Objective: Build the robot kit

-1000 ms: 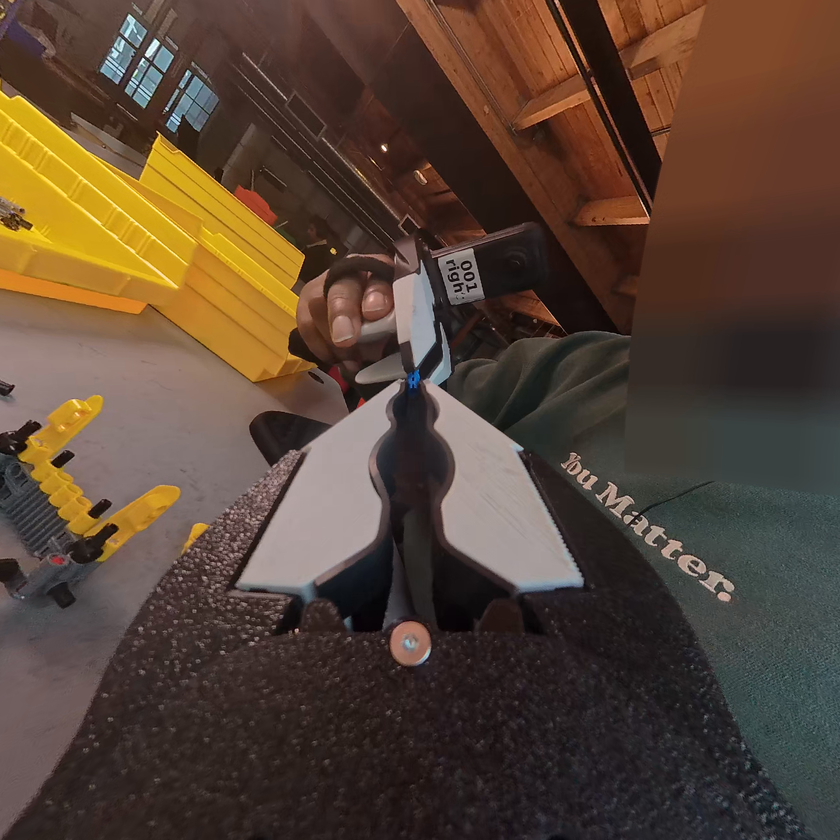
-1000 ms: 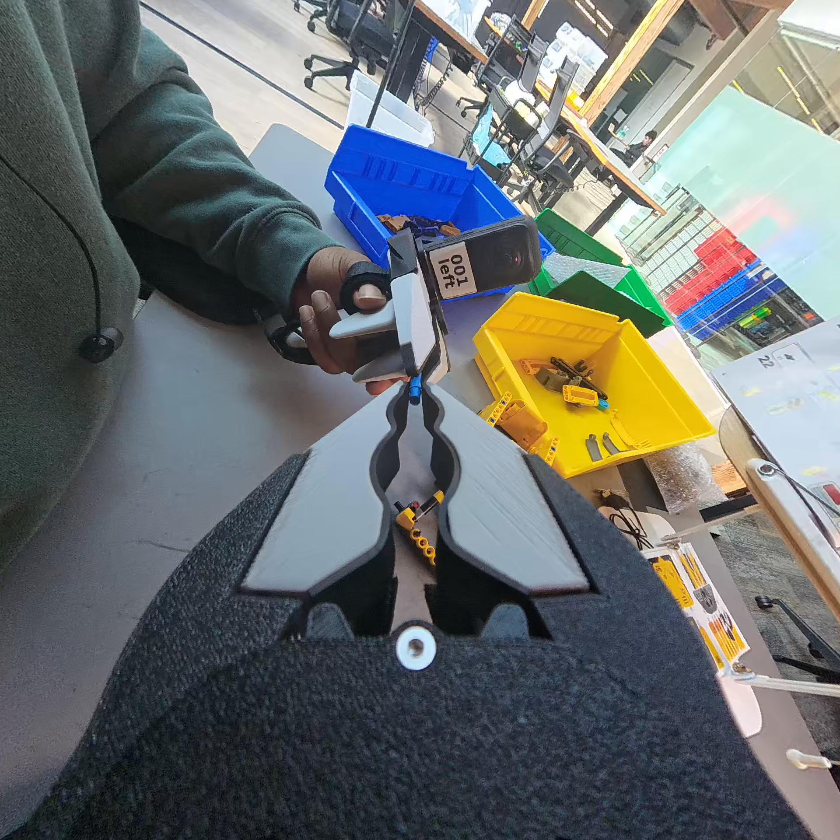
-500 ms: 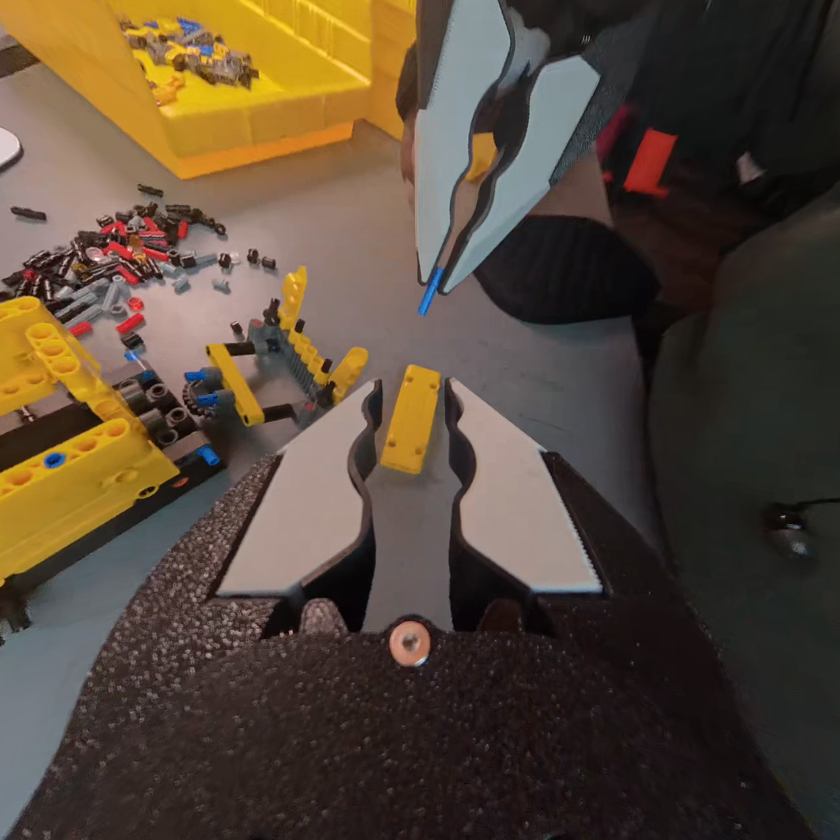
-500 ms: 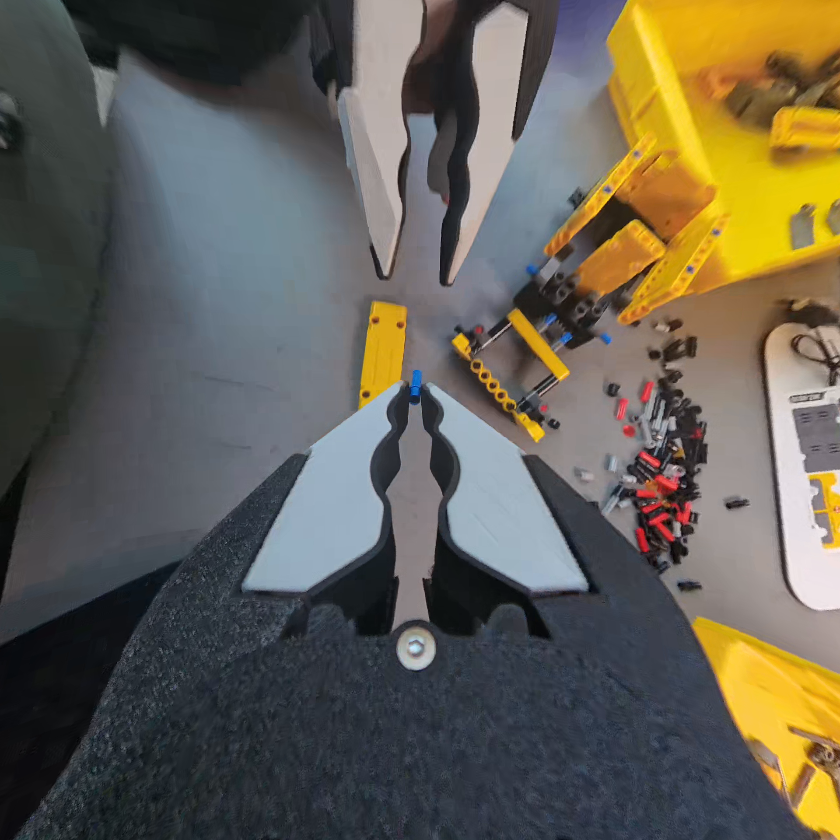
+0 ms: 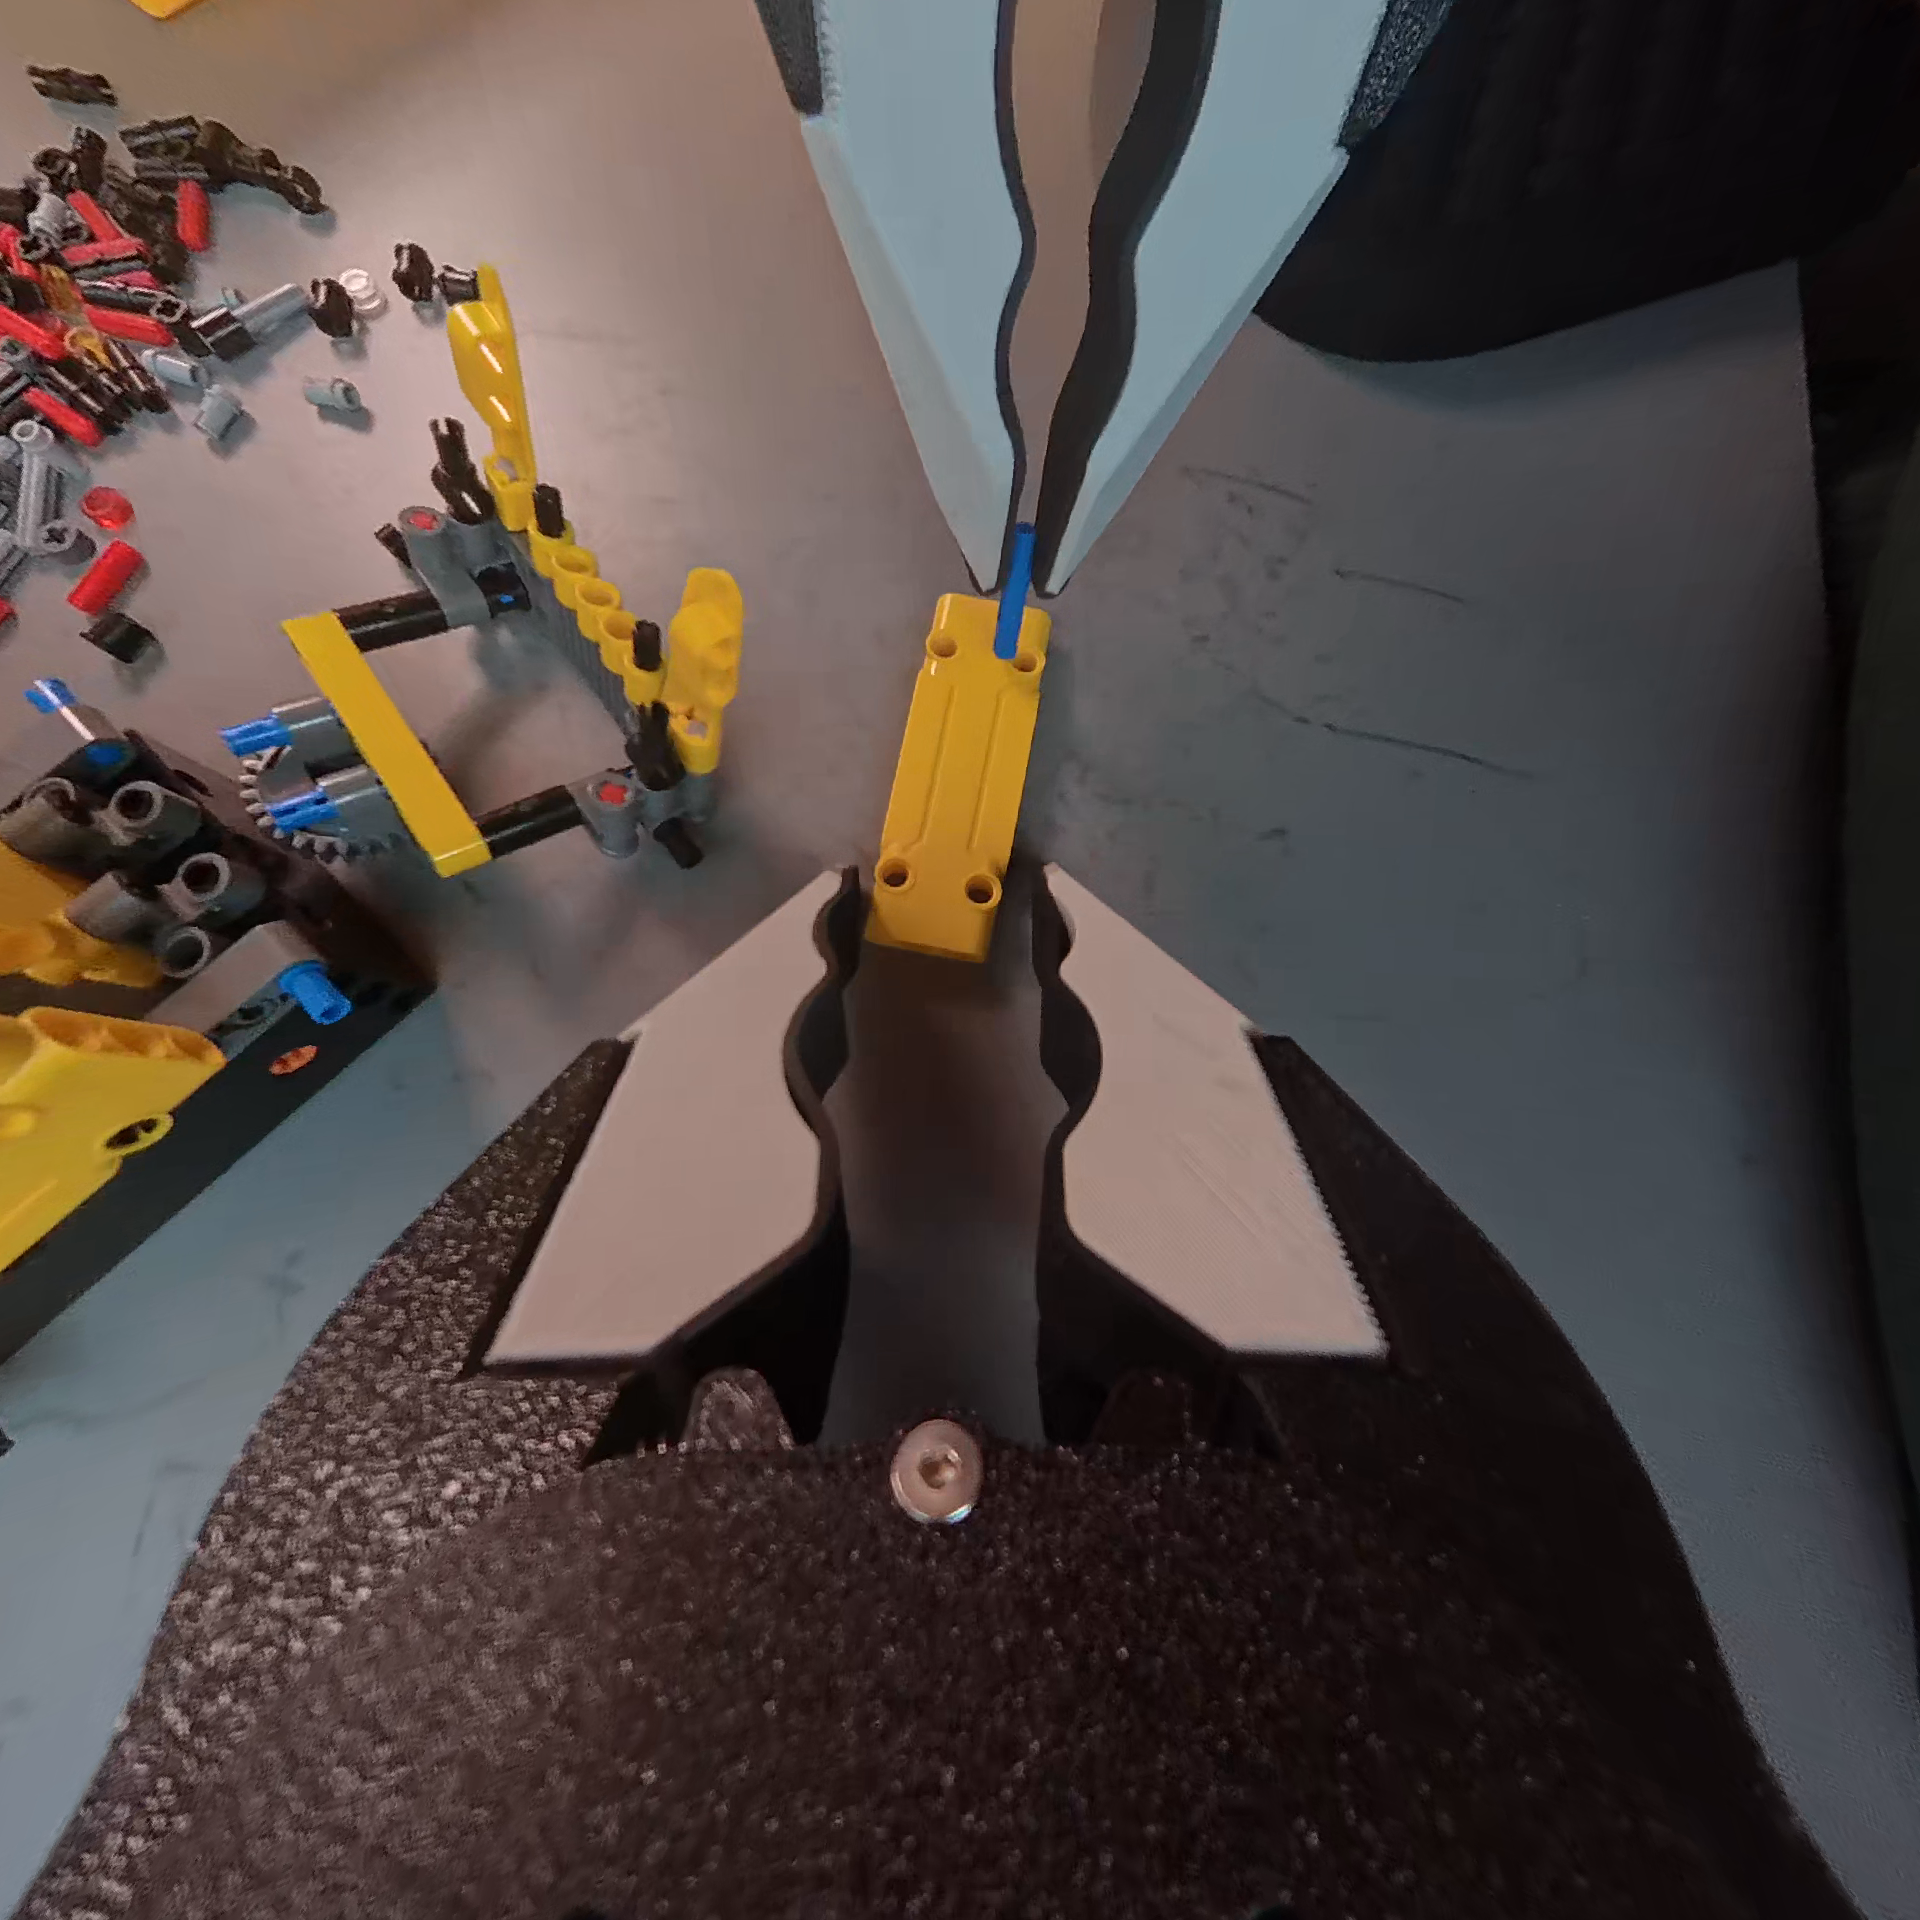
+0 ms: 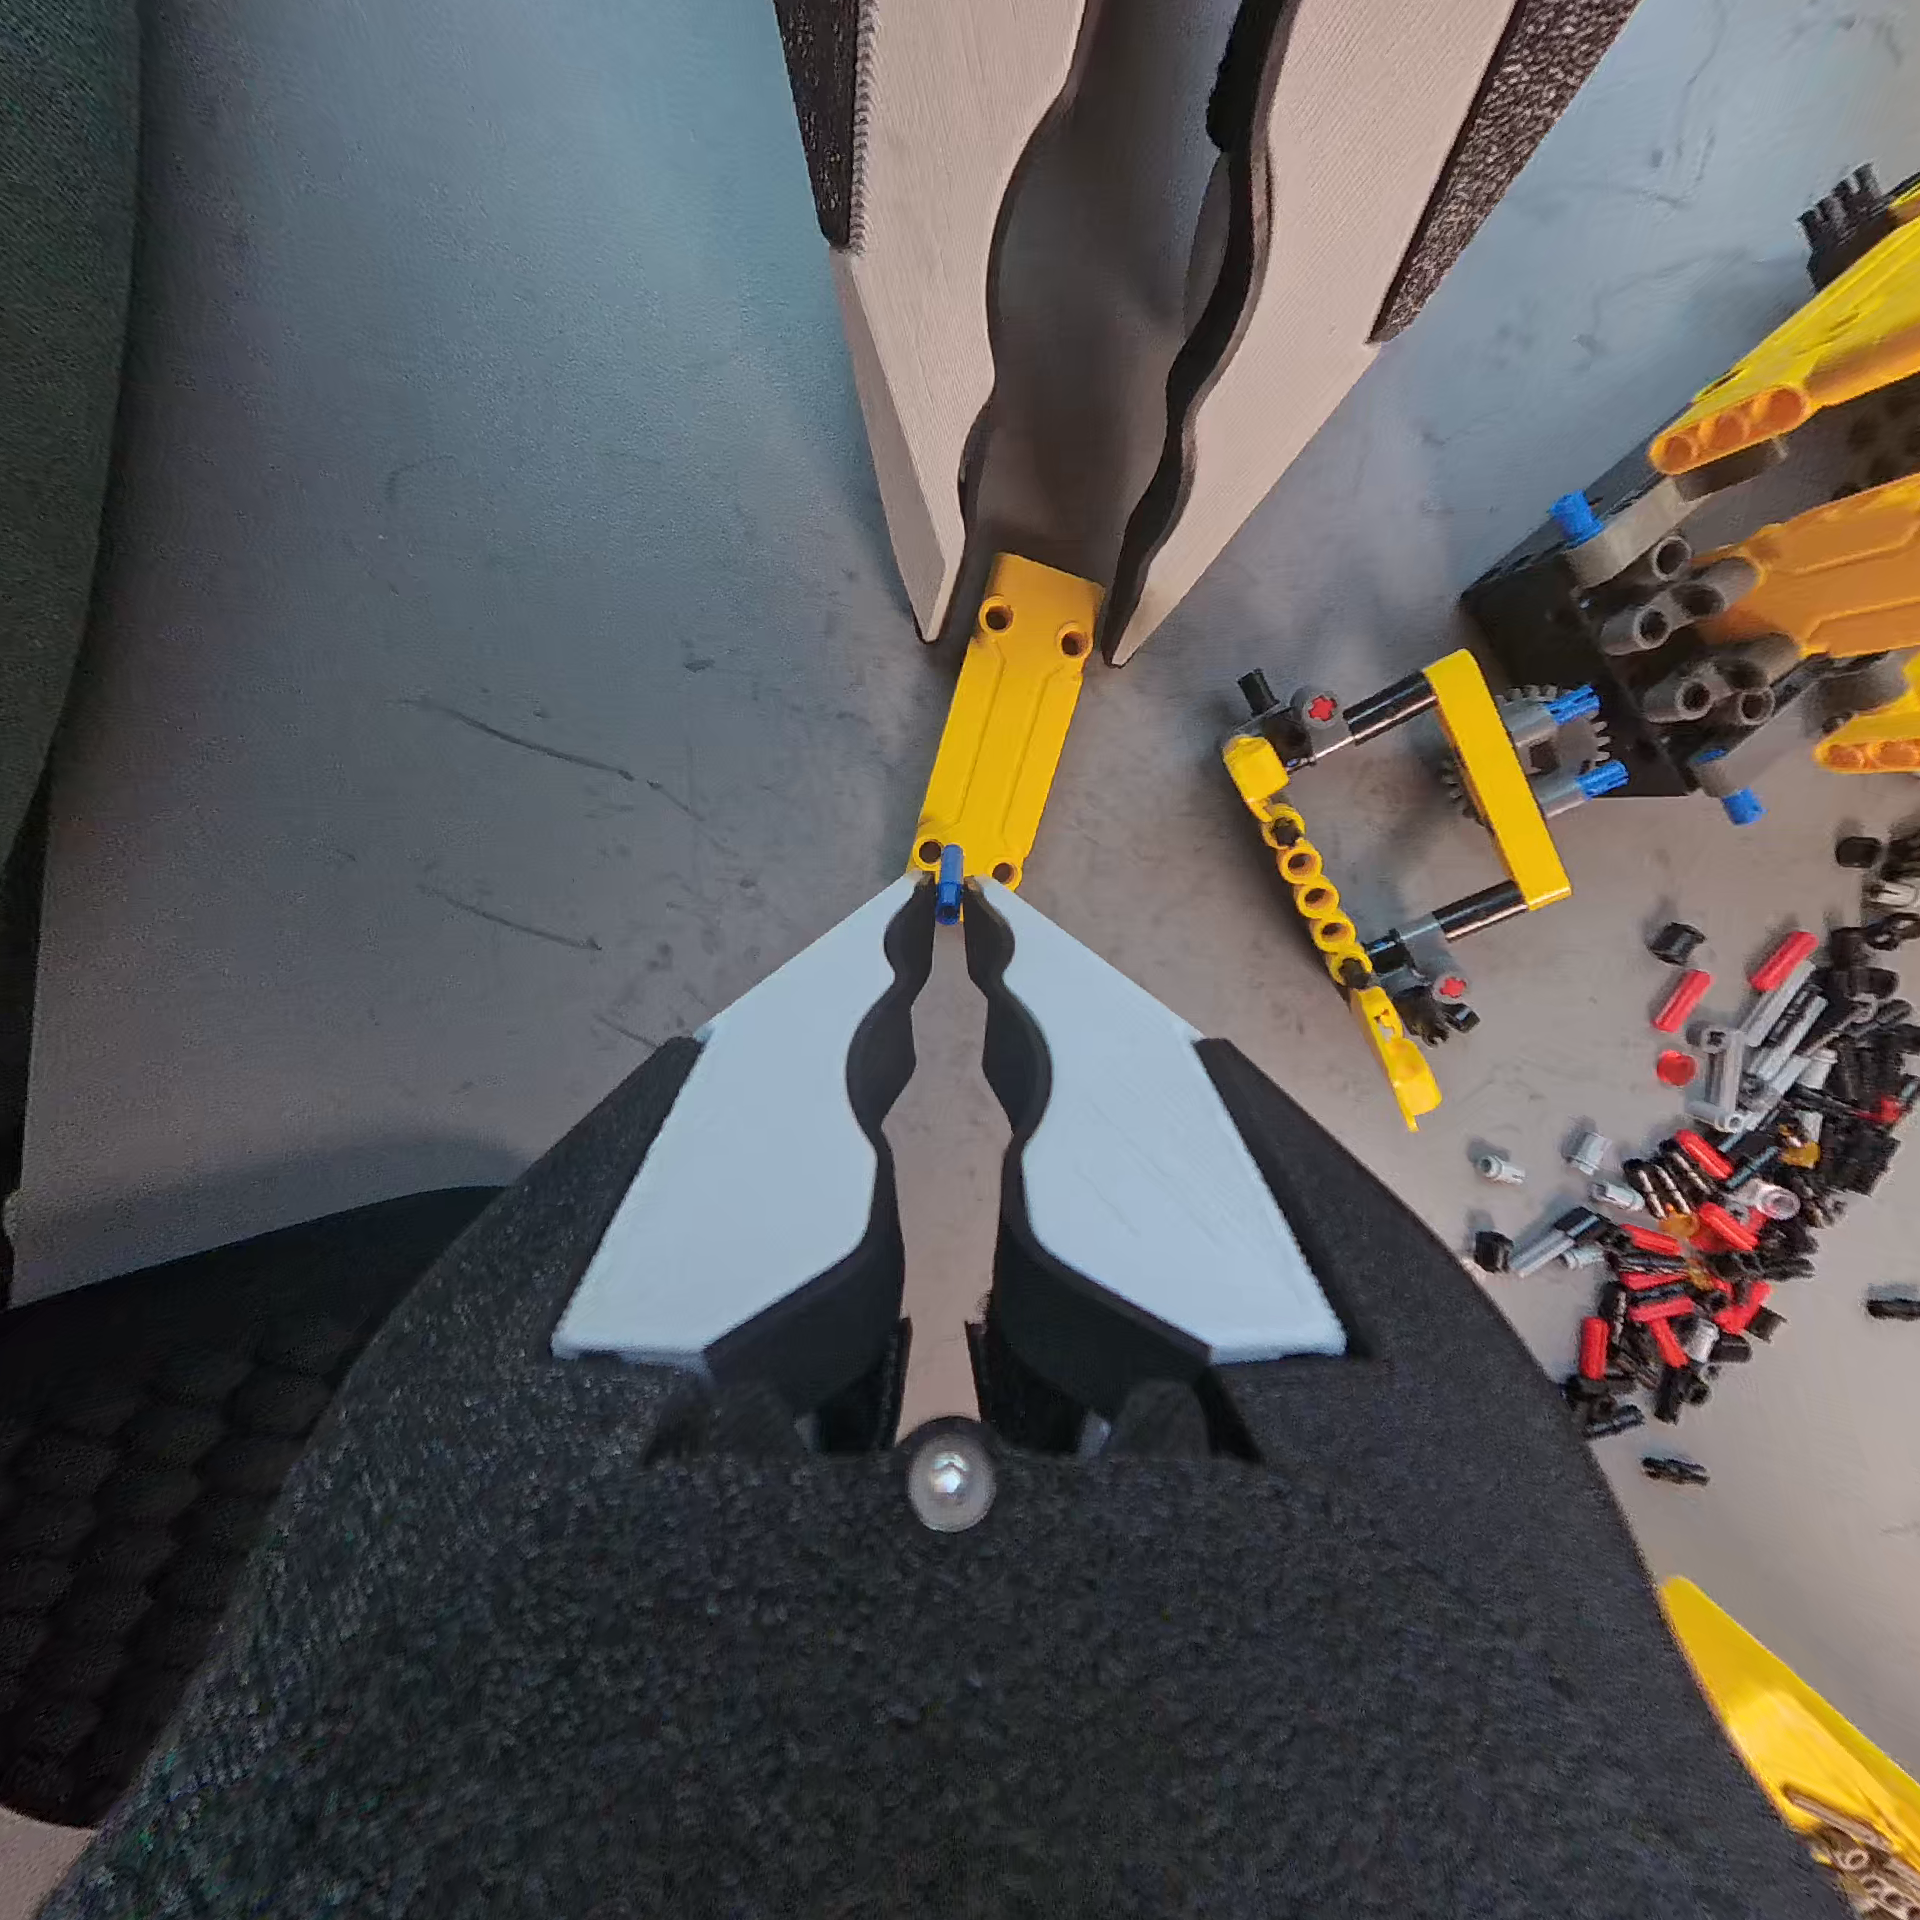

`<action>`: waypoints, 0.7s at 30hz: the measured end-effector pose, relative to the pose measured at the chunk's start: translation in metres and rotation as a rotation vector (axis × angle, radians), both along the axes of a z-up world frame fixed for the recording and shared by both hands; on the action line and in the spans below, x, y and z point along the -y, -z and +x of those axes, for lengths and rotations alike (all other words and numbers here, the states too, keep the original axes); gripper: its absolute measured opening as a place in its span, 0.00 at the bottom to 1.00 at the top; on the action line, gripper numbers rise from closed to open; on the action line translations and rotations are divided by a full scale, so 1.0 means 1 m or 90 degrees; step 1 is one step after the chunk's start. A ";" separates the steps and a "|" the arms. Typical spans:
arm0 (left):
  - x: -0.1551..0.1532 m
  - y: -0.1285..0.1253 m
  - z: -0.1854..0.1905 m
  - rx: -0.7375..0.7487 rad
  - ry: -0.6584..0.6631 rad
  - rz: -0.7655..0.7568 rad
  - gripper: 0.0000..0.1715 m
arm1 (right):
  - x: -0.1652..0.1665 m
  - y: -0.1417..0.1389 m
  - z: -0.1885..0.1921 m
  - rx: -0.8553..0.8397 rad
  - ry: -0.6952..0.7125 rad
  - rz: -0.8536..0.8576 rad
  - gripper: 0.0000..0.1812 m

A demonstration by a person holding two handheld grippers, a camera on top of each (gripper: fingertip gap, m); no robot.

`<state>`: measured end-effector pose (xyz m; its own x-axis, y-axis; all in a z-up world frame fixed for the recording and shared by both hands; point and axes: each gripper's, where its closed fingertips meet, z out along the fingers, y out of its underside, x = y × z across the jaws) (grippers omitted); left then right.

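On the grey table (image 5: 1455,727), two hand-held grippers meet nose to nose over a flat yellow panel (image 5: 961,774). From 12 o'clock in the left wrist view, the right gripper (image 6: 945,883) has its fingers pinched narrow on a small blue pin (image 6: 948,883), its tip at the panel's far end holes. Opposite, the left gripper (image 5: 945,883) straddles the panel's near end, fingers parted. At 9 o'clock sit a half-built yellow assembly (image 5: 520,665) and loose red and black pieces (image 5: 94,270)
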<state>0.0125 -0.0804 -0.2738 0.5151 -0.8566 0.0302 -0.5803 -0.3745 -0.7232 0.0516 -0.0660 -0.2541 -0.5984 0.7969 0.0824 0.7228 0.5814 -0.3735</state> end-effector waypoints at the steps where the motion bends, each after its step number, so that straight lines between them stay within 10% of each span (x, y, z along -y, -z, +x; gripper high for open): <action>1: -0.001 0.000 0.000 -0.003 -0.002 0.003 0.18 | 0.000 0.001 0.000 0.006 -0.002 0.003 0.02; 21: 0.002 0.001 0.000 -0.007 0.013 0.008 0.20 | 0.002 0.002 -0.001 0.038 -0.026 0.030 0.02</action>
